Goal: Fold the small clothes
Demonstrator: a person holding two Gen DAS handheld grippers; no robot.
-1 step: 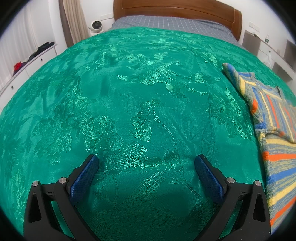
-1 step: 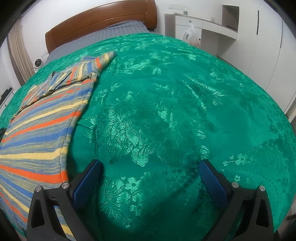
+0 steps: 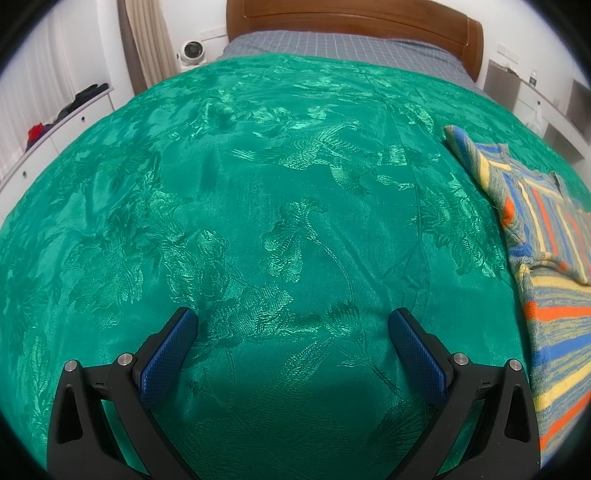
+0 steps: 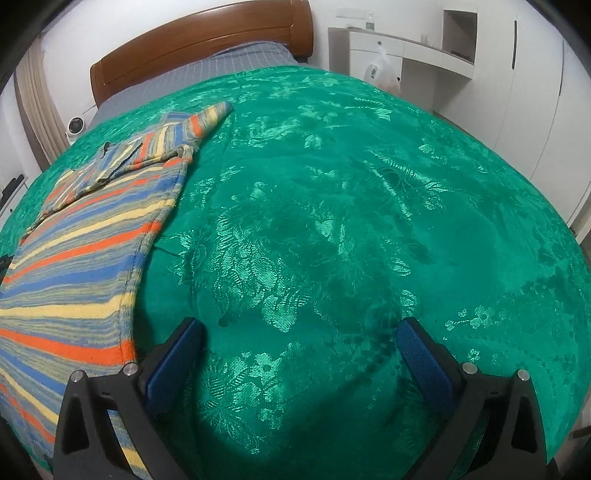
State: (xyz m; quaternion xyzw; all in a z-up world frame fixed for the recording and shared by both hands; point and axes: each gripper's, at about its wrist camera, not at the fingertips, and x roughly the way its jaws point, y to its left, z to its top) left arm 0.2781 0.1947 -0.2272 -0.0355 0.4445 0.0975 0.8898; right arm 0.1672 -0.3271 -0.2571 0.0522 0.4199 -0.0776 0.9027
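Observation:
A small striped garment [image 3: 550, 295] in blue, yellow, orange and grey lies flat on the green bedspread [image 3: 258, 184], at the right edge of the left wrist view. In the right wrist view the garment [image 4: 81, 258] lies at the left, one sleeve pointing toward the headboard. My left gripper [image 3: 293, 326] is open and empty over bare bedspread, left of the garment. My right gripper [image 4: 301, 334] is open and empty over the bedspread [image 4: 351, 221], right of the garment, its left finger [image 4: 173, 362] close to the garment's side edge.
A wooden headboard [image 3: 354, 22] and grey checked sheet [image 3: 332, 44] lie at the far end. A white fan [image 3: 190, 51] and a drawer unit [image 3: 55, 129] stand to the left. White cabinets [image 4: 517, 92] and a plastic bag [image 4: 380, 70] stand to the right.

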